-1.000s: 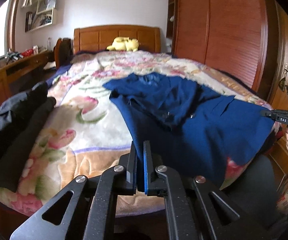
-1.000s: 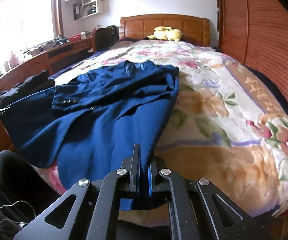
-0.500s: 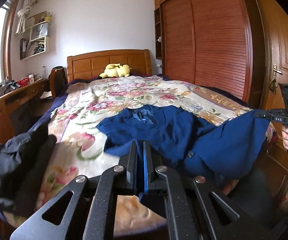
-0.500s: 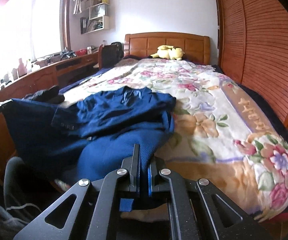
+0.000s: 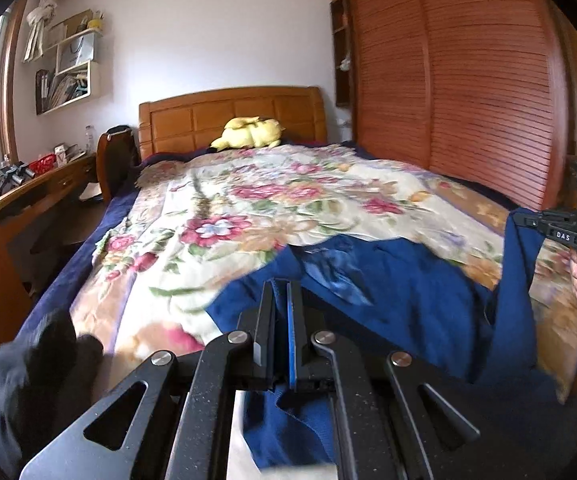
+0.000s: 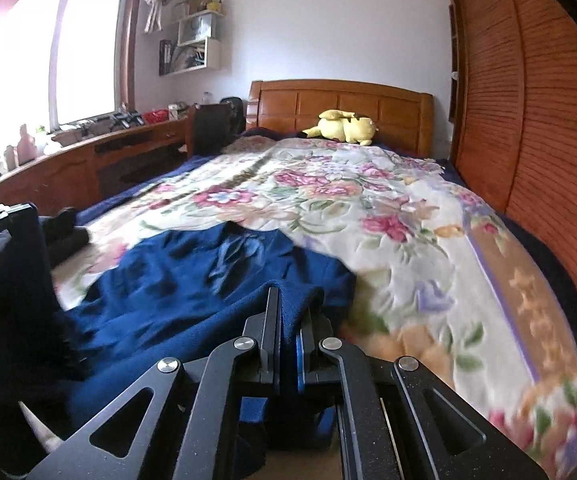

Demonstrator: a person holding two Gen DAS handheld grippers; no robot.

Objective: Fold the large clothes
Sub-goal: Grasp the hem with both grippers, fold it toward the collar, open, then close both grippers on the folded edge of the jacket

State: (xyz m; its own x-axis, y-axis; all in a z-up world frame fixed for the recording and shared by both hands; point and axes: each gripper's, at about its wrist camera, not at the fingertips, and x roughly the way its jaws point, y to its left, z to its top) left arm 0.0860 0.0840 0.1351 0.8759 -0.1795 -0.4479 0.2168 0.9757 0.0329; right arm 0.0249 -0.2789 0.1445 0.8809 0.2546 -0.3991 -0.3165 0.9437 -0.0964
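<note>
Left wrist view: the left gripper (image 5: 281,312), jaws pinched on the blue jacket (image 5: 400,292) hem at lower centre; the right gripper (image 5: 560,232) at far right reads "DAS". Right wrist view: right gripper (image 6: 290,320) jaws clamp blurred, probably bunched, jacket (image 6: 192,280) cloth on the bed (image 6: 368,208).

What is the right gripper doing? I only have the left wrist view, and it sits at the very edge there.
Observer: In its own view the right gripper is shut on a bunched fold of the blue jacket.
Operator: And how does the cloth hang from the left gripper, seen from outside?
Observer: From the left gripper it drops straight down like a curtain, while the jacket's middle lies on the floral blanket.
</note>
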